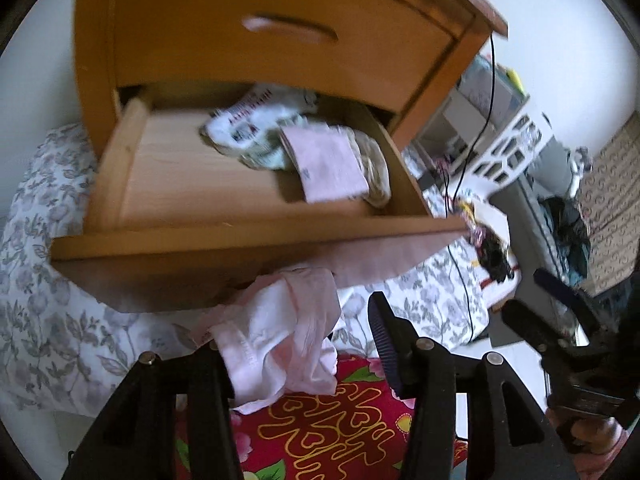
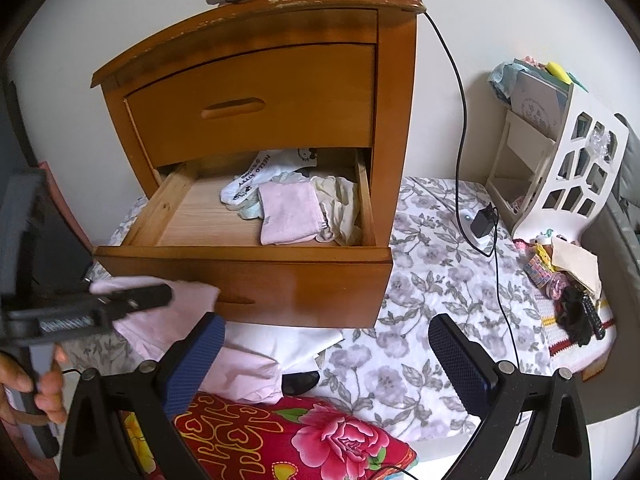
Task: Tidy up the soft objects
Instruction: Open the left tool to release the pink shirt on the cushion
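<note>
A wooden nightstand (image 2: 256,92) has its lower drawer (image 2: 240,276) pulled open. Inside lie a folded pink cloth (image 2: 288,214), a white Hello Kitty garment (image 2: 260,178) and cream fabric (image 2: 340,208). My left gripper (image 1: 296,344) holds a crumpled pale pink garment (image 1: 276,332) that hangs from its left finger, just below the drawer front (image 1: 200,264); the jaws stand wide apart. It shows in the right wrist view (image 2: 148,298) with the pink garment (image 2: 168,324). My right gripper (image 2: 328,356) is open and empty over the bed.
A floral sheet (image 2: 432,280) covers the bed. A red flowered pillow (image 2: 304,436) lies at the front. A black cable (image 2: 460,120) runs to a charger (image 2: 484,220). A white cut-out rack (image 2: 568,168) and small clutter (image 2: 568,288) stand at the right.
</note>
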### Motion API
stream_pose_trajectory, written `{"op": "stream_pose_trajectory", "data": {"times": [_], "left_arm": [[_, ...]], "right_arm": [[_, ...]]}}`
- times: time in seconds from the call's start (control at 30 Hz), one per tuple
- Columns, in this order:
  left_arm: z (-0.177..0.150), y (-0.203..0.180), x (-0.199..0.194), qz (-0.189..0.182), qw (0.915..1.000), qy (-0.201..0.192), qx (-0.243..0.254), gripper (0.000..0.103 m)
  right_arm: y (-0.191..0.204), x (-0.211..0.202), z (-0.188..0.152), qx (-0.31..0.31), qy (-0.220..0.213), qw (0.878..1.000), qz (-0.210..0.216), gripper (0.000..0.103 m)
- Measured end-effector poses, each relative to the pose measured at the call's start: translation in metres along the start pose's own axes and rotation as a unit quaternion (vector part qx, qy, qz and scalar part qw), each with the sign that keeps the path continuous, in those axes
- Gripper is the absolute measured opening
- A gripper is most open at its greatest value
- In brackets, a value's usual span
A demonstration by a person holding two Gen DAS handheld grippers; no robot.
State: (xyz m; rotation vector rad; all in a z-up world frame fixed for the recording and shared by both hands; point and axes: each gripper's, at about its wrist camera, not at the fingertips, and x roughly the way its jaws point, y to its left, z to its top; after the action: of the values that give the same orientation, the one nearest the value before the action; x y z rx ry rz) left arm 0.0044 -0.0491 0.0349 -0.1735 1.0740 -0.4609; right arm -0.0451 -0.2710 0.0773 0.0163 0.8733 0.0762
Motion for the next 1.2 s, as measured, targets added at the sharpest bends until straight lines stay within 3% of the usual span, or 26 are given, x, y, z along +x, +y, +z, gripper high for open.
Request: {"op": "stream_pose_trajectory", "data": {"times": [0.1,0.3,0.6,1.07,1.2], "left_arm": [[0.002,0.007,-0.015,0.005,0.9998,-0.019,-0.007,0.060],[0.004,0.011,-0.016,0.012,0.9997,-0.020,-0.009,0.060],[0.019,-0.028,-0.019,-0.007,0.9976,-0.021,0.066,0.061],[0.031,-0.080,0.017,-0.059,0.9900,0.032,0.124,0.060],[0.027,-0.082,0.037,-0.056,0.9890,0.051,0.127,0.061]], "right_arm": [[0.002,0.000,0.000,-0.001,0.001,1.000,0.001,0.103],[0.008,0.000,0.000,-0.008,0.002,1.000,0.004,0.103],[0.000,-0.009,0.001,0.004,-0.009,1.000,-0.004,0.103],[-0.030,-0.010,-0.007,0.038,-0.011,0.999,-0.017,0.103],[-0.041,-0.008,-0.010,0.050,-0.007,0.998,-0.025,0.103]]}}
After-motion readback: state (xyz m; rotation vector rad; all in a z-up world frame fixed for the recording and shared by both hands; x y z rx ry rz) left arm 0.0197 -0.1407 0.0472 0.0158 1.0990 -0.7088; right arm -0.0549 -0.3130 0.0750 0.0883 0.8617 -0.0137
